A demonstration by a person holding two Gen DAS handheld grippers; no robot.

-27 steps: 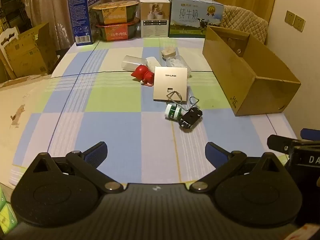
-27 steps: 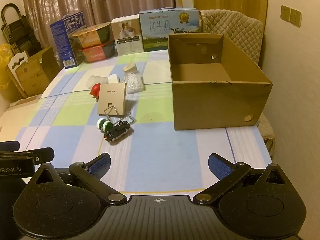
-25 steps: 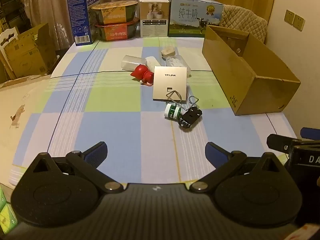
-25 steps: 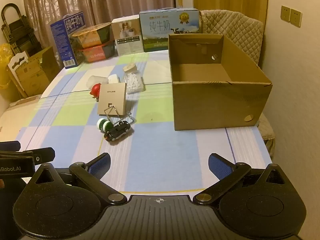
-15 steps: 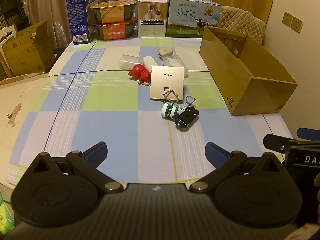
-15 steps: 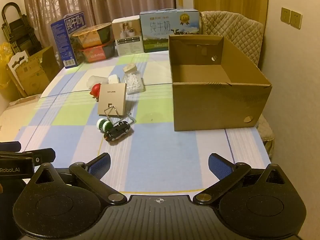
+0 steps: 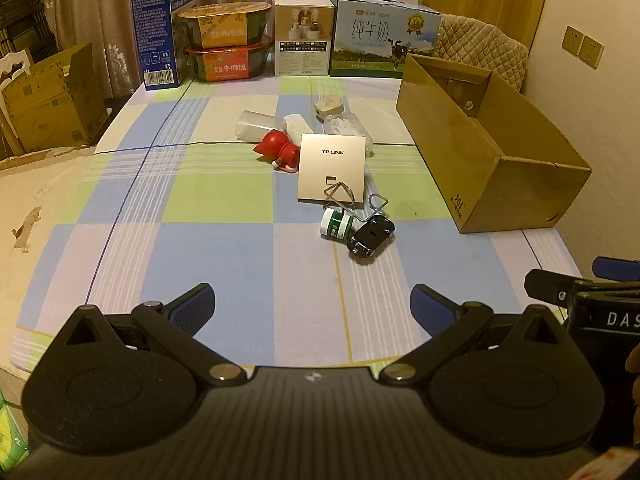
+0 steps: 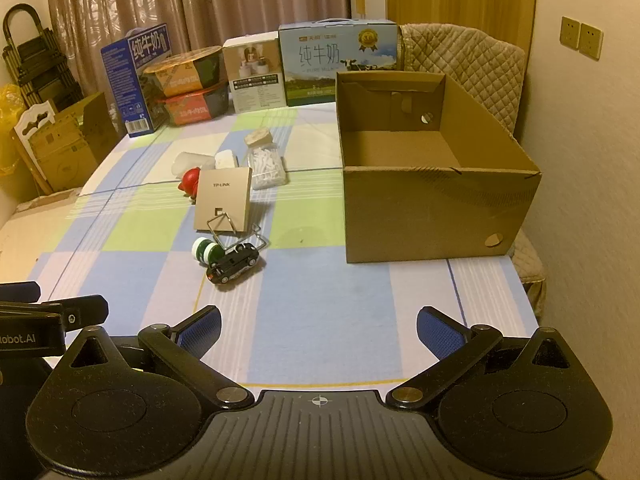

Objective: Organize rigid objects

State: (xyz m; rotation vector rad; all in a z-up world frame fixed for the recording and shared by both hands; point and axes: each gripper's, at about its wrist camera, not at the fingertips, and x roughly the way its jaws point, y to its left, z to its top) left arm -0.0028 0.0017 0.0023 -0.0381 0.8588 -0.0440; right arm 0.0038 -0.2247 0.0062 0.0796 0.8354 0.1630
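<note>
The left gripper (image 7: 312, 306) hangs over the near edge of the desk (image 7: 224, 264), its blue-padded jaws spread wide with nothing between them. The desk wears a checked cloth of blue, green and pale squares.

Along the far edge, from the left, stand a tall blue milk carton (image 7: 162, 30), two stacked instant-meal bowls (image 7: 226, 46), a small white product box (image 7: 304, 36) and a wide blue-and-white milk case (image 7: 384, 36).

The loose objects sit in a cluster near the middle of the desk, well ahead of both grippers. At its left end a clear plastic cup (image 7: 256, 126) lies on its side, with a red figurine (image 7: 280, 150) just in front of it. Next comes a flat beige TP-LINK panel (image 7: 332, 172), lying face up. Behind it is a clear jar (image 7: 344, 126) of small white pieces with a cork lid. At the panel's near edge a wire clip (image 7: 340, 194) overlaps it, and below that a small green-and-white bottle (image 7: 336, 224) lies on its side, touching a black toy car (image 7: 370, 236).

To the right of the cluster an open cardboard box (image 8: 436, 212) rests on the desk, and its floor shows bare cardboard.

The right gripper (image 8: 318, 330) hovers at the near edge too, jaws wide apart and holding nothing.
</note>
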